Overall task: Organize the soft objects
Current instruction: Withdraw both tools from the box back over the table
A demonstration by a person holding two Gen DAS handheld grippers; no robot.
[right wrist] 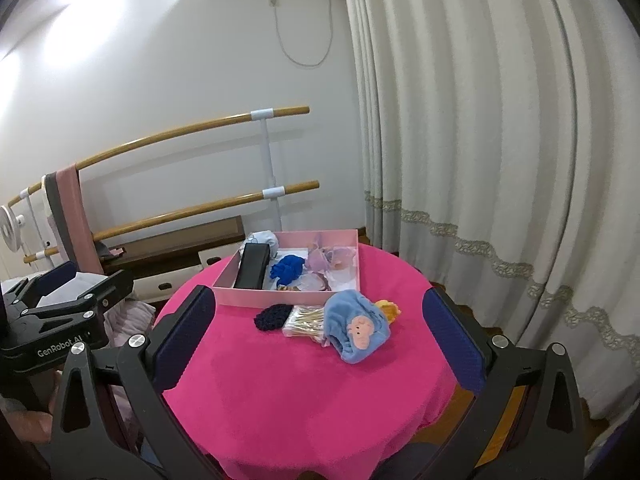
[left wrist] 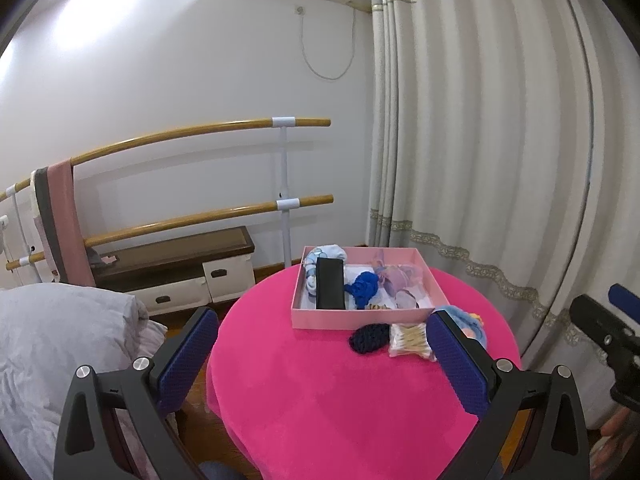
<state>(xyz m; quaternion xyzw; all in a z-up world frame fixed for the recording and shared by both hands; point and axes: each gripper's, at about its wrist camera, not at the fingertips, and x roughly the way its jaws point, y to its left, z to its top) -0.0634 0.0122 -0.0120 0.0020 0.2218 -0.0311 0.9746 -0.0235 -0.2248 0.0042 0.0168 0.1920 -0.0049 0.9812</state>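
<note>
A pink box (left wrist: 360, 318) (right wrist: 256, 298) stands at the far side of a round table with a pink cloth (left wrist: 320, 392) (right wrist: 304, 392). In it lie a black case (left wrist: 330, 284) (right wrist: 252, 266), a bright blue scrunchie (left wrist: 364, 286) (right wrist: 287, 269), a pale blue sock roll (left wrist: 330, 252) and lilac fabric pieces (right wrist: 332, 258). In front of the box lie a dark navy scrunchie (left wrist: 370, 339) (right wrist: 270, 317), a bag of cotton swabs (left wrist: 410, 340) (right wrist: 306, 322) and a light blue soft cap (right wrist: 358, 328) (left wrist: 470, 322). My left gripper (left wrist: 324, 354) and right gripper (right wrist: 320, 338) are open and empty, above the near side of the table.
A yellow soft item (right wrist: 389, 309) lies behind the cap. White curtains (left wrist: 500, 140) hang to the right. A double wooden barre (left wrist: 200, 132) with a pink towel (left wrist: 66, 216) and a low cabinet (left wrist: 180, 272) stand by the wall. Grey bedding (left wrist: 60, 352) lies at left.
</note>
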